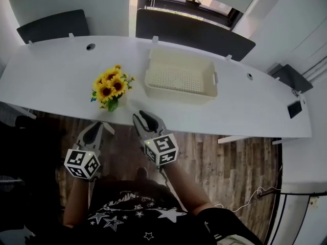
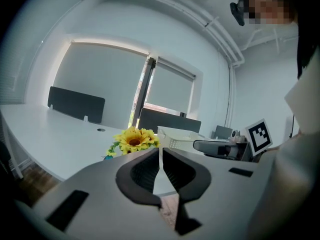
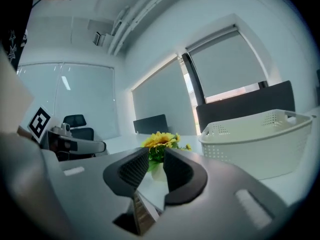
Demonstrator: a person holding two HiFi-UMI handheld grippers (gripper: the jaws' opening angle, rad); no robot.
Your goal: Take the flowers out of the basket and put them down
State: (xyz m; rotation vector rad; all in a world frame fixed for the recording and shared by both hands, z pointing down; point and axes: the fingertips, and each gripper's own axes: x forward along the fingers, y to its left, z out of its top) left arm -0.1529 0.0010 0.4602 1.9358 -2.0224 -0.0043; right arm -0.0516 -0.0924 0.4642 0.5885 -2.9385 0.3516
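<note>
A bunch of yellow sunflowers (image 1: 111,88) lies on the white table (image 1: 51,80), left of the cream basket (image 1: 180,95), which holds nothing. The flowers (image 2: 134,139) show past the left jaws, and the flowers (image 3: 160,140) show beyond the right jaws beside the basket (image 3: 255,144). Both grippers hang off the table's front edge, over the floor. My left gripper (image 1: 98,125) is shut with nothing in it, its tips (image 2: 160,151) meeting. My right gripper (image 1: 142,115) sits just below the edge near the flowers; a narrow gap (image 3: 156,156) stands between its pads, empty.
Dark divider panels (image 1: 53,25) (image 1: 194,32) stand along the table's far edge. Wooden floor (image 1: 230,157) lies below the front edge. The basket (image 2: 180,136) sits right of the flowers. Each gripper shows in the other's view: the right gripper (image 2: 225,146), the left gripper (image 3: 75,144).
</note>
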